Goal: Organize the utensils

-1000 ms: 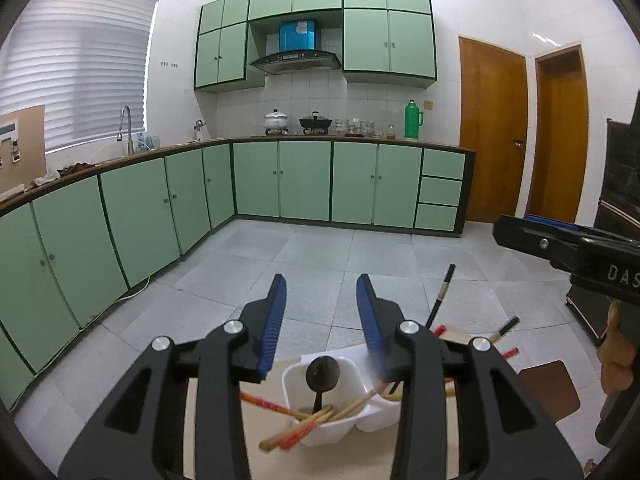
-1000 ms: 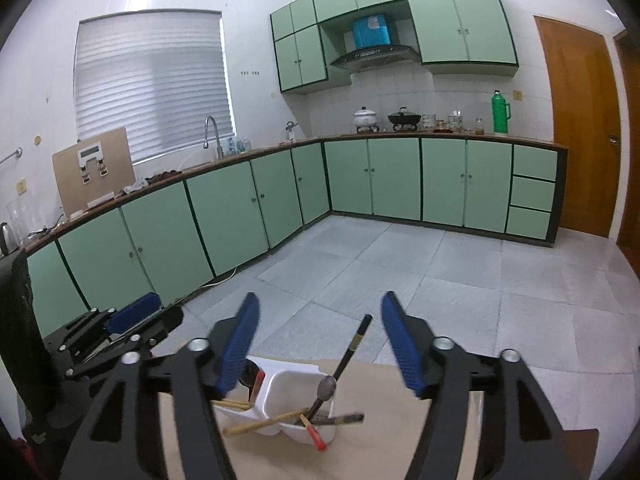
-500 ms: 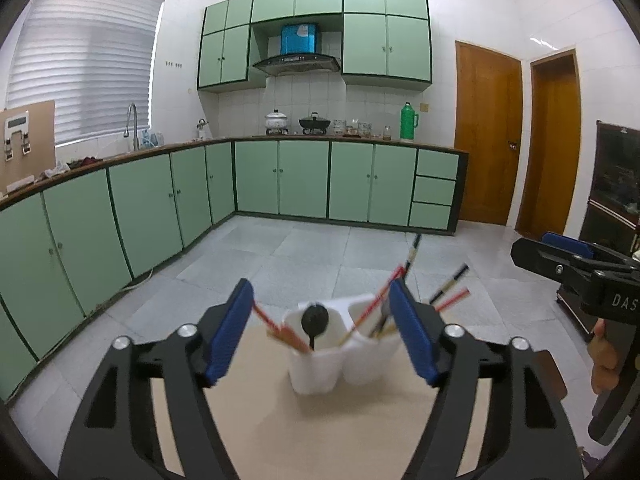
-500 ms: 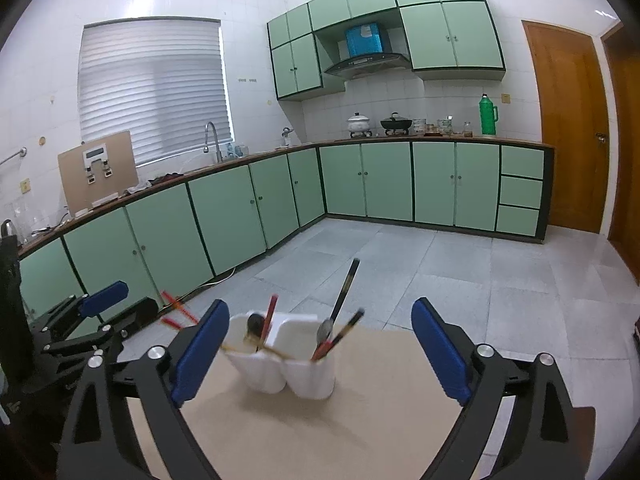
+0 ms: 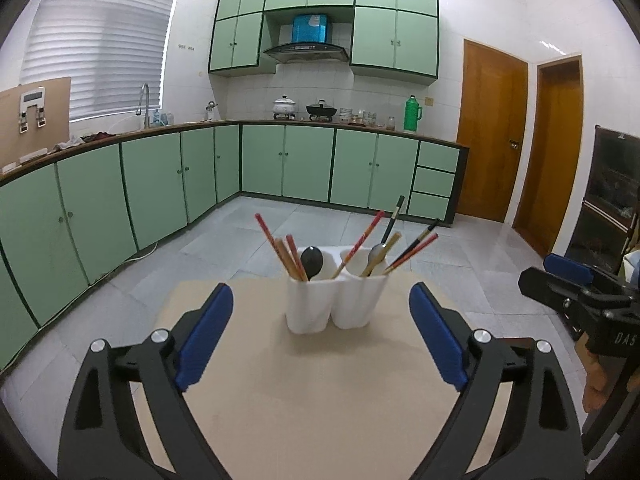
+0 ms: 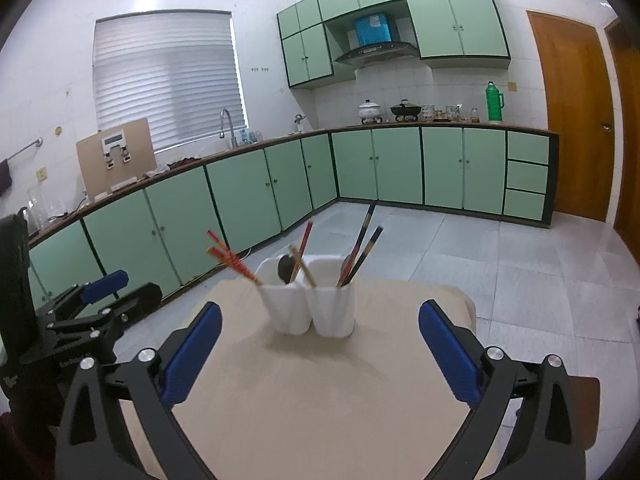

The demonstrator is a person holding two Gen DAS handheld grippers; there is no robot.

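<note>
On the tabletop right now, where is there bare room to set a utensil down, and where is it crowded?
The beige tabletop is bare between the white holder and both opening, empty tools, left tool and right tool, and beside the holder. Only the holder is crowded, with chopsticks and spoons.

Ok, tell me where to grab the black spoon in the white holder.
Grip the black spoon by its bowl, the only part showing above the white holder's left cup. Come from above, fingers straddling it: its handle is sunk inside, and chopsticks lean close on its left.
</note>
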